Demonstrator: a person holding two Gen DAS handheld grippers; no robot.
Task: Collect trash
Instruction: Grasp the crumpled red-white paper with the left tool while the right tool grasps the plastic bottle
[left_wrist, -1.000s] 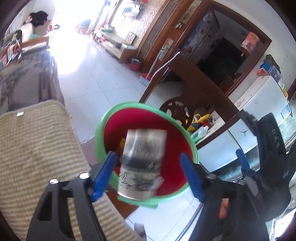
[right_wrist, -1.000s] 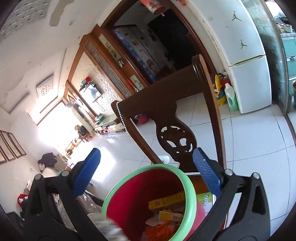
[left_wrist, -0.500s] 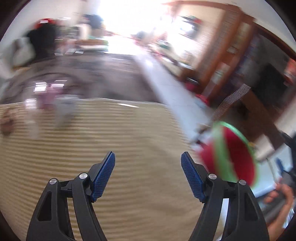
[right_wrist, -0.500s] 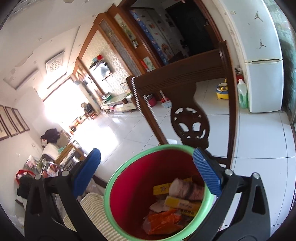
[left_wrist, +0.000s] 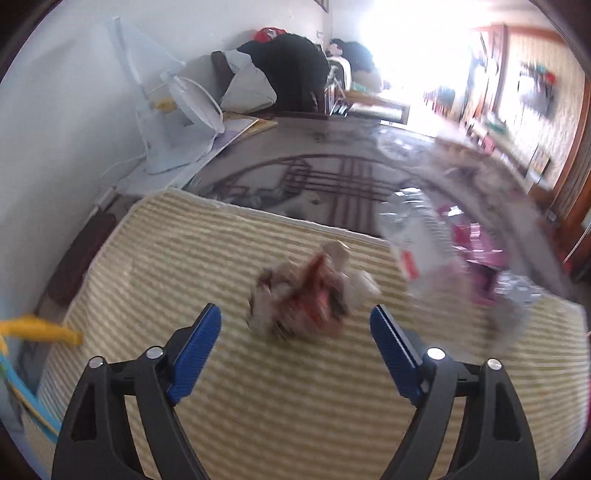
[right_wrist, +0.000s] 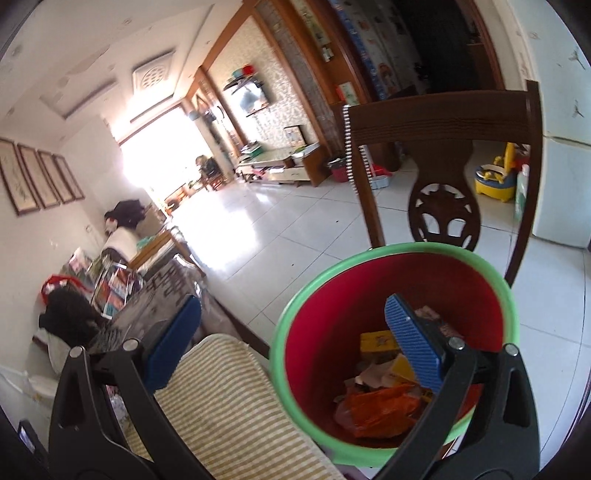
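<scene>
A crumpled red, white and brown wrapper lies on the striped yellow mat, blurred by motion. My left gripper hangs just short of it, jaws opening, nothing between the blue pads. A clear plastic bottle lies to the wrapper's right. In the right wrist view the red bucket with a green rim holds an orange bag, yellow boxes and paper scraps. My right gripper is open, one finger over the bucket's mouth and the other over the mat, gripping nothing.
A dark wooden chair stands right behind the bucket. A white fan and a pile of clothes stand by the wall beyond the mat. Pink packaging lies on the glass tabletop. A yellow stick lies at the mat's left.
A patterned packet seen over the bucket between my left jaws now lies inside it. My left gripper swung away over the mat to the wrapper. The right view turned left, the bucket sliding right.
</scene>
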